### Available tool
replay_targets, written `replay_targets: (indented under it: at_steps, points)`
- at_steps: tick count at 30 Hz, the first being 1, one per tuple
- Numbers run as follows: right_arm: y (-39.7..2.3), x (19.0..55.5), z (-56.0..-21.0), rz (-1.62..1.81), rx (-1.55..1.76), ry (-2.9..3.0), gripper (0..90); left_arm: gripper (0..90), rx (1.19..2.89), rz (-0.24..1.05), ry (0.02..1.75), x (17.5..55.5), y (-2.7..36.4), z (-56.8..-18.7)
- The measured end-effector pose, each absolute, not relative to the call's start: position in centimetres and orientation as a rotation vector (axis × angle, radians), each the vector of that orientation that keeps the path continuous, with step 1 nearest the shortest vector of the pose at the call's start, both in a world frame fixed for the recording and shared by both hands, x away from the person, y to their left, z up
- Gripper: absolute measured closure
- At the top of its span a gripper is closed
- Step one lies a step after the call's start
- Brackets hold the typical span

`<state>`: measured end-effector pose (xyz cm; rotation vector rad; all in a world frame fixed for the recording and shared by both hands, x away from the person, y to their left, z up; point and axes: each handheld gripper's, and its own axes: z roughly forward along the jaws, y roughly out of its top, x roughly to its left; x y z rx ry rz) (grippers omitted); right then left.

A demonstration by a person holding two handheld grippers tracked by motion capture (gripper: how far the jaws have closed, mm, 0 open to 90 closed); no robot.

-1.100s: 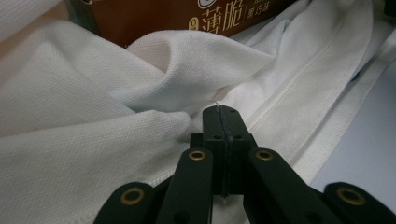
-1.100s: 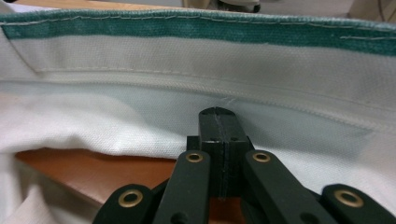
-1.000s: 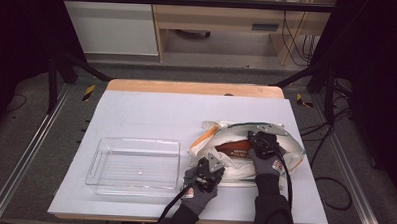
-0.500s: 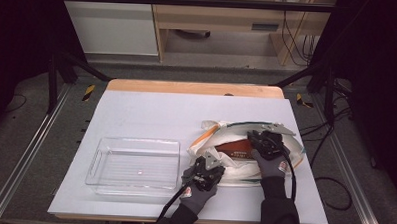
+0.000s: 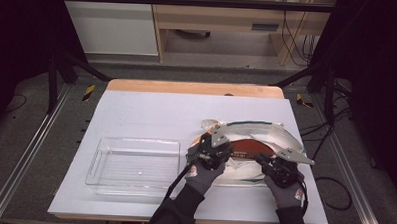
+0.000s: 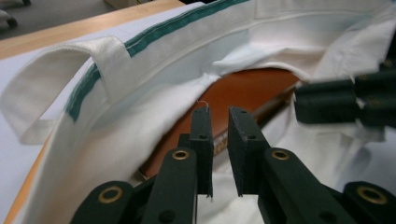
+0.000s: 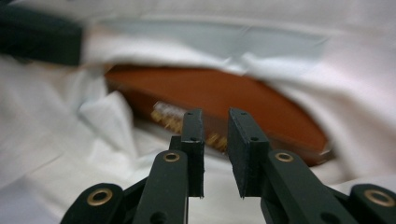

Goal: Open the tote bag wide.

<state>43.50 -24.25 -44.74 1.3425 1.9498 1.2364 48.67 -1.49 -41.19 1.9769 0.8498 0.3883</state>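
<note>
Left gripper (image 6: pixel 219 154): we've just parted its jaws a crack, cloth released.
Right gripper (image 7: pixel 215 154): narrowly apart, slightly closing again, nothing held.
Bag (image 5: pixel 256 131): on worktop (image 5: pixel 151 110), mouth agape.
Brown packet (image 7: pixel 219 95): inside, ours to grab.

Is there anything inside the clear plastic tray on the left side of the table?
No, the clear plastic tray sits empty on the white table, with its ribbed bottom bare.
</note>
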Motion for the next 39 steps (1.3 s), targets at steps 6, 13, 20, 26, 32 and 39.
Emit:
replay_targets:
  at_steps: [6,13,20,26,32,39]
  points:
    - [-22.9,43.3,-46.1,1.221,1.311,2.018,78.1,85.2,2.008,0.453,0.895,50.9,-1.7,-42.4]
    - [-21.2,44.0,-47.8,1.187,1.262,2.100,81.9,86.7,2.000,0.520,0.941,52.1,-2.1,-42.9]
    - [-21.1,43.9,-48.6,1.116,1.294,2.150,87.6,88.0,2.004,0.523,0.994,53.7,-2.0,-43.1]
    - [-21.2,43.9,-48.6,1.124,1.328,2.176,90.0,89.7,1.991,0.543,1.016,54.7,-1.9,-43.9]
    - [-21.2,43.7,-48.6,1.120,1.326,2.192,90.0,89.8,1.978,0.571,1.045,55.6,-2.0,-44.9]
    - [-21.1,43.6,-48.6,1.115,1.319,2.200,90.0,89.8,1.965,0.548,1.062,56.3,-1.8,-45.6]
